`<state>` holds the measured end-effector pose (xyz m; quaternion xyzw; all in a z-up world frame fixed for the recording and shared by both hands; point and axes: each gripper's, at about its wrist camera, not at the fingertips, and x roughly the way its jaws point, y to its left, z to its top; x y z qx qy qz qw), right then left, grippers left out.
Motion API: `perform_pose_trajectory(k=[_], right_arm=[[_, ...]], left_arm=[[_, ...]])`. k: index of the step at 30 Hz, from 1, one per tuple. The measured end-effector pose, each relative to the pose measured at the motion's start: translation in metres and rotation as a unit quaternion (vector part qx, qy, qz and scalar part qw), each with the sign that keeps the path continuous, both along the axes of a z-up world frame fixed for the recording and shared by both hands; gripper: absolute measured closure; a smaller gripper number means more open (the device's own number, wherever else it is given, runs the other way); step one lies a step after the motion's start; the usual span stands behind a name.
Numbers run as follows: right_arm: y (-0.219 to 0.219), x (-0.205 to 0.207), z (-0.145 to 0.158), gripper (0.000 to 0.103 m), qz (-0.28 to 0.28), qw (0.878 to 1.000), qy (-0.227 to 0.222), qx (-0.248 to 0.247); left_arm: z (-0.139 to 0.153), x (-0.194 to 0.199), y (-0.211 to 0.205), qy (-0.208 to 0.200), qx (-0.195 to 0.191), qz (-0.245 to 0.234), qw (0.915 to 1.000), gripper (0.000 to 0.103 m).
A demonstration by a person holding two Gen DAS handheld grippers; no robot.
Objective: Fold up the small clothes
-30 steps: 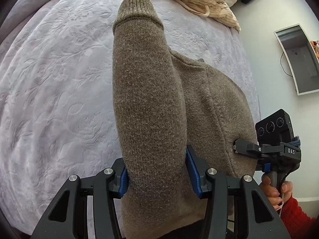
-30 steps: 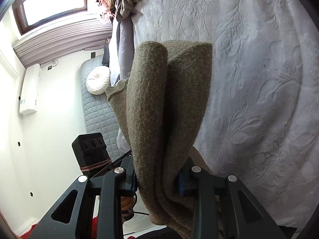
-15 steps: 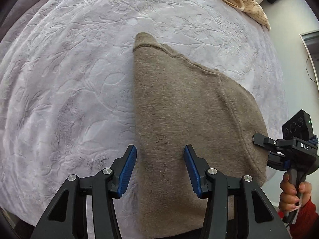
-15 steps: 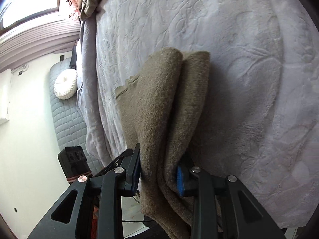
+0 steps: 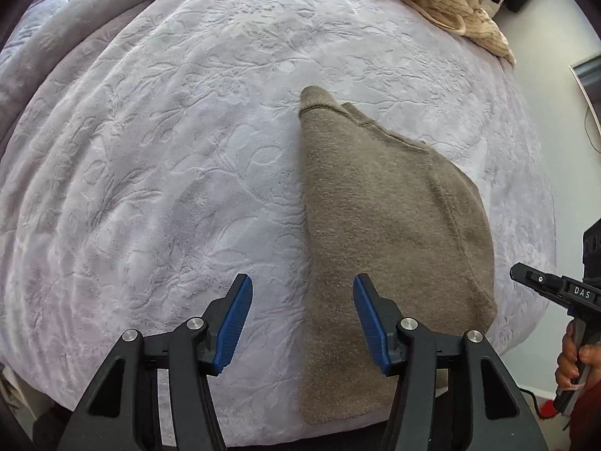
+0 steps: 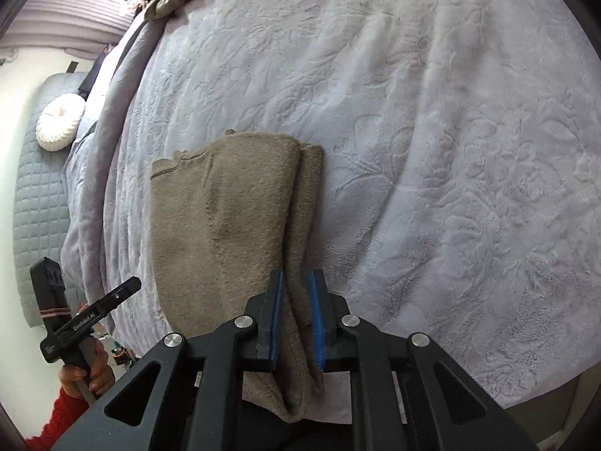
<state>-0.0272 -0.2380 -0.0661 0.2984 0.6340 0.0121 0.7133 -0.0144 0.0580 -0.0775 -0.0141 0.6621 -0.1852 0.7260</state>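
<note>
While one brown knitted sweater (image 5: 383,233) lies folded lengthwise near the front edge of the lilac embossed bedspread (image 5: 169,173), two grippers attend it.

Left gripper (image 5: 302,319): blue pads spread wide, holding nothing, apparently letting the fold rest. Right gripper (image 6: 296,323): closed narrowly on the sweater's doubled edge, probably to keep the layers aligned. One heap of unfolded clothes (image 5: 443,3) waits beyond.
</note>
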Motion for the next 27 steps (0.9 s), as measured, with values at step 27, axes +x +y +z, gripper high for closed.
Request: perform_pose_trajectory(k=[27], right_arm=[[0.071, -0.024, -0.042, 0.088, 0.161, 0.976, 0.045, -0.138]], left_arm=[[-0.021, -0.041, -0.062, 0.015, 0.010, -0.102, 0.9946, 0.046]])
